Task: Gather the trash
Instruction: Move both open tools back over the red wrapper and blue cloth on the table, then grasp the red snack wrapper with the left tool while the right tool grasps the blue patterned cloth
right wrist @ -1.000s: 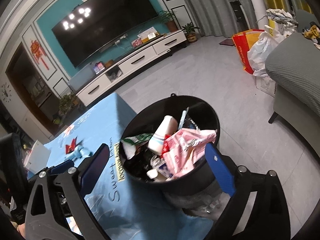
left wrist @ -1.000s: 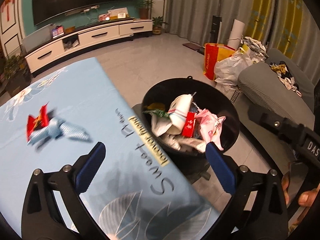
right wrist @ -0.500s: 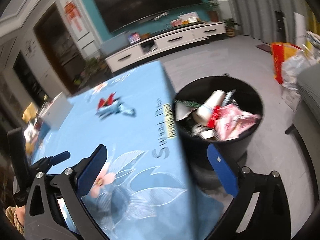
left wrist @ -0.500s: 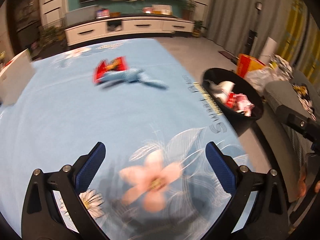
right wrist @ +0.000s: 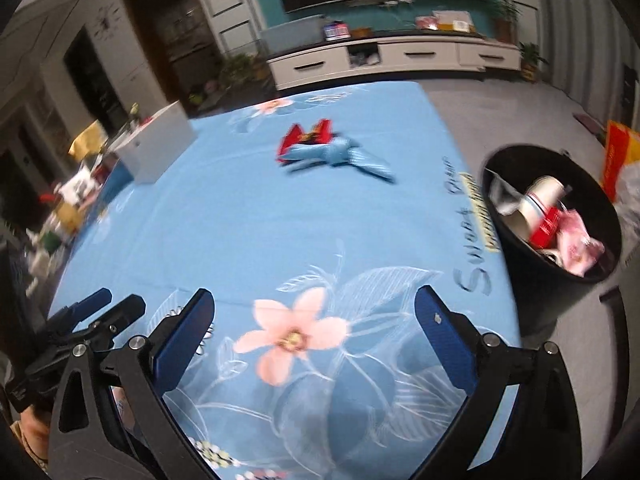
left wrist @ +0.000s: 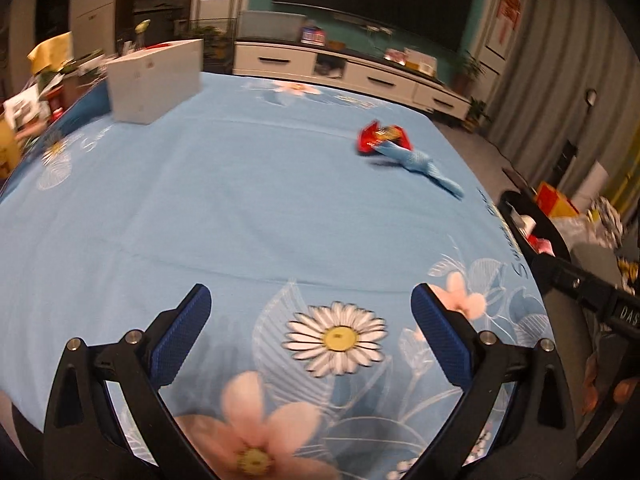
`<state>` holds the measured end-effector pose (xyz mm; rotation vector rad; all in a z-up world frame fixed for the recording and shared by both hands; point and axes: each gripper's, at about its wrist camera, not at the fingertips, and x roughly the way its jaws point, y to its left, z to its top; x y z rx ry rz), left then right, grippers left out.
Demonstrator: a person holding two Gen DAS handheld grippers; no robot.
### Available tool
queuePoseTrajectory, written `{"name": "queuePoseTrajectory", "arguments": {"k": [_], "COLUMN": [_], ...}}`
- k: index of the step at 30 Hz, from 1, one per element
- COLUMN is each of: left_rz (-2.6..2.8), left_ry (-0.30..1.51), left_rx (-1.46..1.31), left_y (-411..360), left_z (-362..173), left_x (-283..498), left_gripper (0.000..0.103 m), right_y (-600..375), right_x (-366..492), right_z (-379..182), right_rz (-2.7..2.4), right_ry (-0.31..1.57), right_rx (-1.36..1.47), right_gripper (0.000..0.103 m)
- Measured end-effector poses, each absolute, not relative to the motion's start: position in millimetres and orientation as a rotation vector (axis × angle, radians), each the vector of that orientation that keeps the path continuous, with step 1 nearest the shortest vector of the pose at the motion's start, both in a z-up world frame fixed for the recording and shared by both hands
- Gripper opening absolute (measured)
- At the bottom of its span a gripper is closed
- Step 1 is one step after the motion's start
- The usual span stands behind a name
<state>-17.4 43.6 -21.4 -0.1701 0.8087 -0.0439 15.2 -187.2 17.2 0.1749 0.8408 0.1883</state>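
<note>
Left wrist view: the left claw [left wrist: 310,310] is seen spread wide with nothing between its blue pads [left wrist: 180,340], held over the near edge of a bench covered by a light blue floral cloth [left wrist: 240,200]. A white daisy print lies just beyond the gap between the pads. Farther out, toward the far right of the cloth, a red wrapper [left wrist: 380,138] is seen with a crumpled blue wrapper [left wrist: 420,164] touching it and trailing toward the bench's right edge. A white box [left wrist: 154,80] is set at the far left corner of the bench. Past the right edge, a black trash bin [left wrist: 536,224] is partly visible on the floor. In the right wrist view, the right claw [right wrist: 314,314] is likewise spread, empty, above a pink flower print near the front of the cloth. The red wrapper [right wrist: 306,138] and blue wrapper [right wrist: 344,156] are shown together on the cloth, well apart from both claws. The black trash bin [right wrist: 552,300] is seen standing on the floor just beside the bench's right edge, already holding a white cup, red packaging and a pink wrapper. The left claw [right wrist: 92,312] is glimpsed at the lower left. A white TV cabinet [right wrist: 400,56] is seen along the back wall.
</note>
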Motion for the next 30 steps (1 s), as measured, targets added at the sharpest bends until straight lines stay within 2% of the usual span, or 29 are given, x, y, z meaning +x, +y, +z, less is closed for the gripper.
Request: {"name": "queuePoseTrajectory", "arguments": {"k": [11,30], "left_rz": [-0.027,-0.124], "left_ry": [0.791,0.839], "left_rx": [-0.21,-0.214], "left_y": [69,44], "left_z": [-24,-43], "left_x": [4,123], "left_gripper": [0.1,0.1], "right_y": [-155,-209], "right_x": [62,174], "right_z": [15,-19], "right_rz": [0.204,0.143], "right_ry": [0.81,0.82], "right_rx": [-0.016,-0.096], "right_gripper": [0.098,0.098]}}
